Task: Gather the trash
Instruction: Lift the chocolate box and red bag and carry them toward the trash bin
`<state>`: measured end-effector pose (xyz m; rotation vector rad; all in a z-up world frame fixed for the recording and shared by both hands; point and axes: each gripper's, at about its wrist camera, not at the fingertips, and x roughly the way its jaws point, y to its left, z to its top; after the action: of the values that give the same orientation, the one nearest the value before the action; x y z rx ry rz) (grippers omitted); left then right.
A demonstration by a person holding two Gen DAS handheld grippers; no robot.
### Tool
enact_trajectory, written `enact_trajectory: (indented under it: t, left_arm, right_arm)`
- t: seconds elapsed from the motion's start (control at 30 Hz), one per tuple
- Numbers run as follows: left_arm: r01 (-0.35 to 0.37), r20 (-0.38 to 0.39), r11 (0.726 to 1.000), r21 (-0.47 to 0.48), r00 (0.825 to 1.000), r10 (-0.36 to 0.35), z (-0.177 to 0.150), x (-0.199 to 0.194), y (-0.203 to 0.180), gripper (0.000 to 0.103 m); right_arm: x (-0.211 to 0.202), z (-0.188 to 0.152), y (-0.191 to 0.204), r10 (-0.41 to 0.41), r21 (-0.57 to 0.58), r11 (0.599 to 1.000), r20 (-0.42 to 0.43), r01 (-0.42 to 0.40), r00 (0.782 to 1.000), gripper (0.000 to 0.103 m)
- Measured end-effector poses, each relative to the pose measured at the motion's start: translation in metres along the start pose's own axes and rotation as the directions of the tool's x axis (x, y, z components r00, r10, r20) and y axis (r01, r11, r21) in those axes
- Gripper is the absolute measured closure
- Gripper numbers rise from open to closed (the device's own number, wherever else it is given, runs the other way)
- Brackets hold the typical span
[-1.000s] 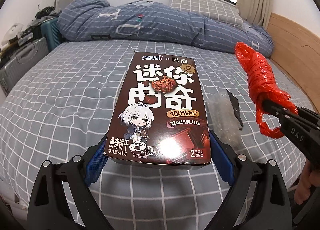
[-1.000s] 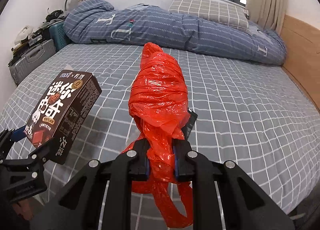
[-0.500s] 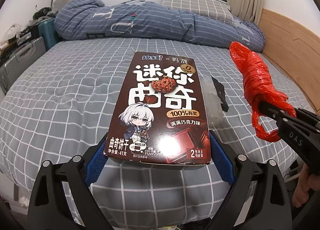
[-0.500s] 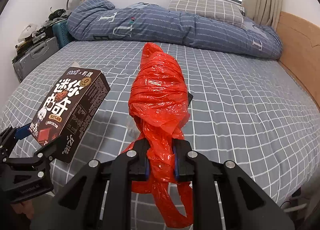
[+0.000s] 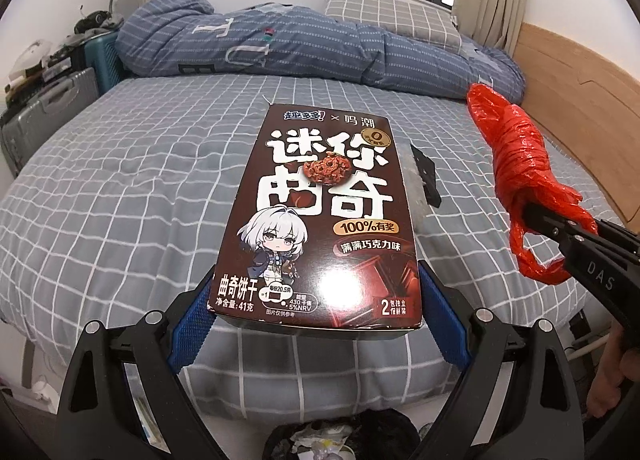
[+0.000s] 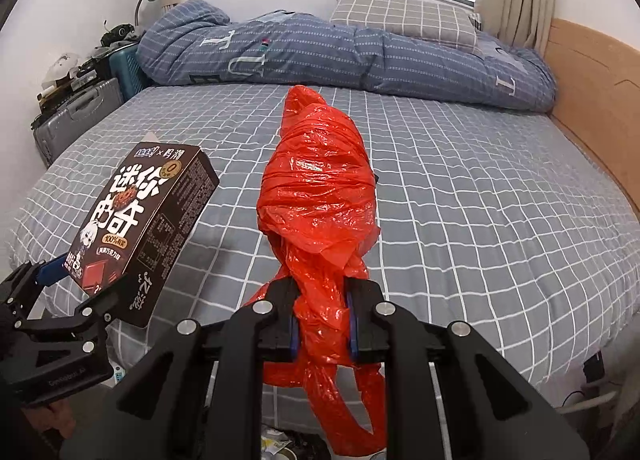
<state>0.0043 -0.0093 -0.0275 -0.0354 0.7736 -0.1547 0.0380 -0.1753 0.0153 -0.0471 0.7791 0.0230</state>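
Observation:
My left gripper (image 5: 316, 312) is shut on a dark brown cookie box (image 5: 324, 220) with white Chinese lettering, held flat above the foot of the bed; the box also shows in the right wrist view (image 6: 140, 228). My right gripper (image 6: 322, 324) is shut on a twisted red plastic bag (image 6: 320, 188), which also shows in the left wrist view (image 5: 520, 164). A clear wrapper with a black strip (image 5: 424, 176) lies on the bed beyond the box. A trash bin with a black liner (image 5: 340, 440) sits below both grippers at the bed's foot.
The bed (image 6: 480, 200) has a grey checked sheet, with a rolled blue duvet (image 6: 320, 52) and a pillow (image 6: 404, 16) at the far end. Suitcases (image 6: 76, 116) stand on the left. A wooden bed frame (image 6: 592, 72) runs along the right.
Both grippers have drawn back from the bed toward its foot with their loads. The bed edge and the trash bin have come into view below.

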Motion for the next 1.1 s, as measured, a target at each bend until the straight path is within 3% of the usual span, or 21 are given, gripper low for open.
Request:
enact_trajectory:
  t: [1.1]
  left_arm:
    - [-0.003, -0.051, 1.0, -0.003, 0.999, 0.003, -0.064, -0.048, -0.003, 0.013]
  right_arm:
    - [-0.05, -0.097, 0.029, 0.054, -0.018, 0.998, -0.1, -0.056, 0.993, 0.087]
